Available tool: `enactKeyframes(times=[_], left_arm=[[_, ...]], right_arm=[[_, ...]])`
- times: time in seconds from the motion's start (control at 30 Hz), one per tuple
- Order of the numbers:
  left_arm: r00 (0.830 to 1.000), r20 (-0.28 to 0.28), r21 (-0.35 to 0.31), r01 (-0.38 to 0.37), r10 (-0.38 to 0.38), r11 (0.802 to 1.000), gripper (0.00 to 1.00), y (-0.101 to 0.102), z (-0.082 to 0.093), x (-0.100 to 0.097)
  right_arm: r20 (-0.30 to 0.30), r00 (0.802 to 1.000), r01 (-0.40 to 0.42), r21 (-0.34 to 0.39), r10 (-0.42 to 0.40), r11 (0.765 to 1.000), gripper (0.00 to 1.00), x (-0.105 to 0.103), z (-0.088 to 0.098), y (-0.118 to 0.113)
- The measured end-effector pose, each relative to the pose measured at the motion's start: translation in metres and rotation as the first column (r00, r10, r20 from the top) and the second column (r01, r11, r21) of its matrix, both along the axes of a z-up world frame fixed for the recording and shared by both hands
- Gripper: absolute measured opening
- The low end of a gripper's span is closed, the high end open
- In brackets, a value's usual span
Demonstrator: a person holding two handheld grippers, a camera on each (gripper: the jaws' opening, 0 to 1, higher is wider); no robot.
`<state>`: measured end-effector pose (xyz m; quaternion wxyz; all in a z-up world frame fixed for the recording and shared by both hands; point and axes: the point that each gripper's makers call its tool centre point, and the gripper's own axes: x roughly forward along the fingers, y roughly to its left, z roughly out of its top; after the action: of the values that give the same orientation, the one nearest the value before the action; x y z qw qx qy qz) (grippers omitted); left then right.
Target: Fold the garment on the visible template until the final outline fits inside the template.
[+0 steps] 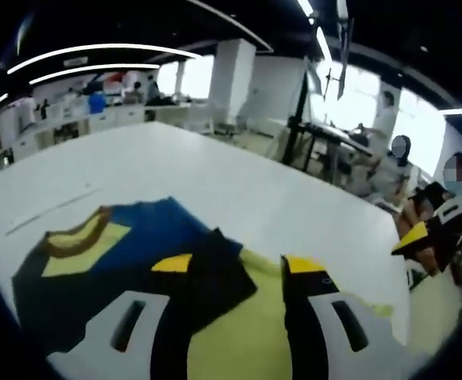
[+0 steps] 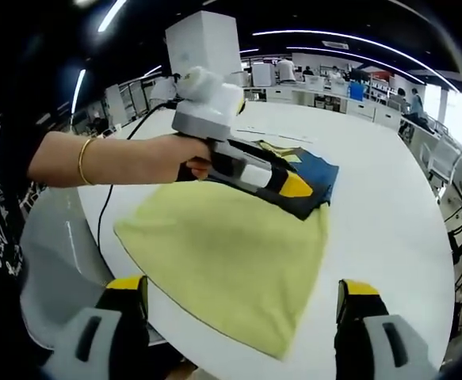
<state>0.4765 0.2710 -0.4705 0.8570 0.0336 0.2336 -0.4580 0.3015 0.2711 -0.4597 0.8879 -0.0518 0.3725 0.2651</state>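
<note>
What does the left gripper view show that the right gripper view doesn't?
Left gripper view: the garment's brown neckline and the right gripper coming in at the edge.
Right gripper view: the person's forearm with a gold bangle, holding the left gripper over the garment.
Both: the dark blue garment, the yellow template, the white table.

The garment (image 2: 306,178) lies on the table (image 2: 389,206), partly over the cloth (image 2: 231,261). The left gripper (image 2: 294,187) rests on the garment's edge.
</note>
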Motion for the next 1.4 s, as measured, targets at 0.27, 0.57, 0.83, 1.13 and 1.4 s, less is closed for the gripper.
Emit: enactKeyframes(times=[0.27, 0.57, 0.83, 1.13, 1.4], left_arm=[[0.999, 0.042, 0.004, -0.029, 0.029, 1.0, 0.76, 0.023, 0.021, 0.007], [0.994, 0.068, 0.024, -0.084, 0.082, 0.996, 0.99, 0.055, 0.034, 0.014], [0.997, 0.037, 0.026, -0.064, 0.063, 0.998, 0.99, 0.091, 0.038, -0.002], [0.994, 0.049, 0.067, -0.097, 0.093, 0.993, 0.99, 0.137, 0.045, -0.015], [0.992, 0.056, 0.087, -0.117, 0.113, 0.989, 0.99, 0.173, 0.047, -0.035]], right_arm=[[0.009, 1.0, -0.001, 0.017, 0.001, 1.0, 0.99, 0.005, 0.004, 0.003], [0.02, 1.0, 0.021, 0.023, -0.021, 1.0, 0.99, 0.014, 0.01, -0.001], [0.004, 1.0, 0.005, -0.006, -0.005, 1.0, 0.99, 0.015, 0.011, -0.004], [-0.009, 1.0, 0.01, -0.021, -0.01, 1.0, 0.99, 0.015, 0.008, -0.005], [-0.019, 1.0, 0.02, -0.03, -0.02, 0.999, 0.97, 0.013, 0.003, -0.006]])
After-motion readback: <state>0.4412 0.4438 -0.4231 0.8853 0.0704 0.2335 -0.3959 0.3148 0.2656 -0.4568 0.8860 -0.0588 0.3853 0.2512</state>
